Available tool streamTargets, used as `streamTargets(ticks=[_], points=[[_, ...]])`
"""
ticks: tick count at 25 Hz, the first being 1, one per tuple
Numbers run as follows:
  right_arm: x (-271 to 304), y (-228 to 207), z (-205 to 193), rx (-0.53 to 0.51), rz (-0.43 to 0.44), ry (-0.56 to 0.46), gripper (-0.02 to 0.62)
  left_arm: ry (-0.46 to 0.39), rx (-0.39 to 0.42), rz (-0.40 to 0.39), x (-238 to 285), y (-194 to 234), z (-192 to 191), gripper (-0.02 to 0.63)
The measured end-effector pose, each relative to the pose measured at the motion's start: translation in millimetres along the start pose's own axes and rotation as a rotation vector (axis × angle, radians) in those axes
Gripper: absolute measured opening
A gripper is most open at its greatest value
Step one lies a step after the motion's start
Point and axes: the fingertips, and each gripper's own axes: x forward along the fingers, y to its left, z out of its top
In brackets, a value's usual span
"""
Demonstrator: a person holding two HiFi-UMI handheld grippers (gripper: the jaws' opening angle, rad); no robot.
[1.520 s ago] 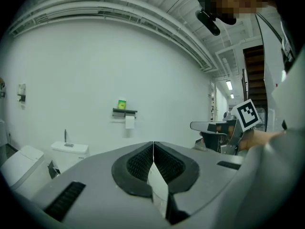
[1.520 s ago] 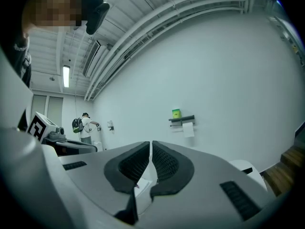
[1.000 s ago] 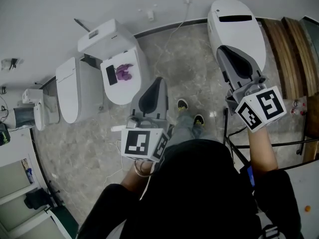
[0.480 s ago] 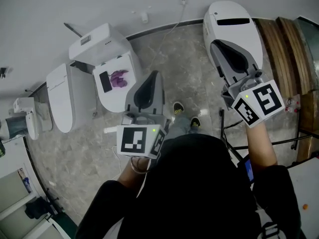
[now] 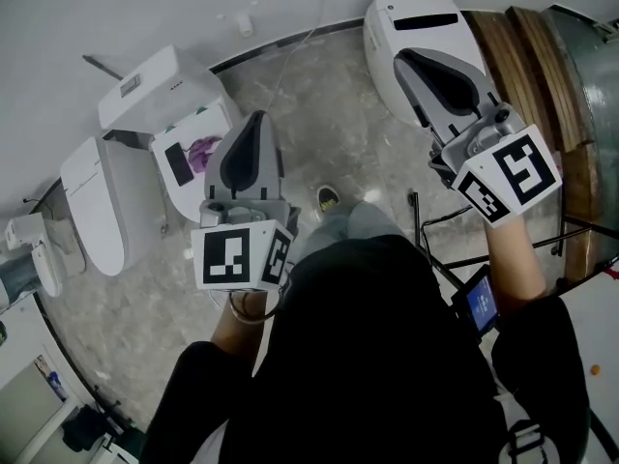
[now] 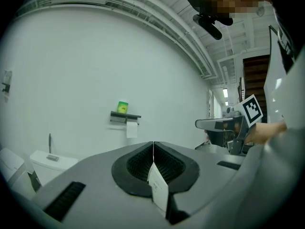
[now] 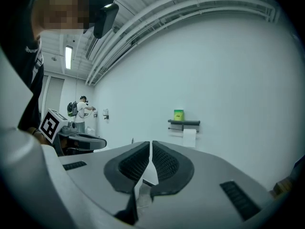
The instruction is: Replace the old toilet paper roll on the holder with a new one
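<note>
The wall holder [image 6: 125, 117] is a dark shelf with a white toilet paper roll [image 6: 132, 129] hanging under it and a green container [image 6: 123, 107] on top. It is also far off in the right gripper view: holder [image 7: 183, 123], roll [image 7: 189, 138]. The head view does not show it. My left gripper [image 6: 153, 144] is shut with nothing held and points level at the wall, well short of the holder. My right gripper [image 7: 150, 142] is likewise shut and empty. In the head view the left gripper [image 5: 254, 119] and the right gripper [image 5: 402, 59] are held out side by side.
A white toilet [image 5: 145, 90] stands at the left with a black phone [image 5: 179, 164] and a purple item [image 5: 203, 150] on its lid. Another white toilet [image 5: 387, 13] is under the right gripper. Wooden boards [image 5: 508, 61] lie at right. A person [image 7: 81, 109] stands far off.
Both grippers have moved across the room, and the toilets have slid left in the head view. The left gripper now sits further left and higher in the picture. Both jaws stay shut.
</note>
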Motion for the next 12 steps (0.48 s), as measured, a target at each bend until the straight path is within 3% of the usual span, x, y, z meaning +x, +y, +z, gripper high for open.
streamTargets(ticks=[12], points=[[23, -34, -7, 0.004, -0.011, 0.011, 0.028, 0.004, -0.011, -0.012, 45, 1, 1, 0.023]])
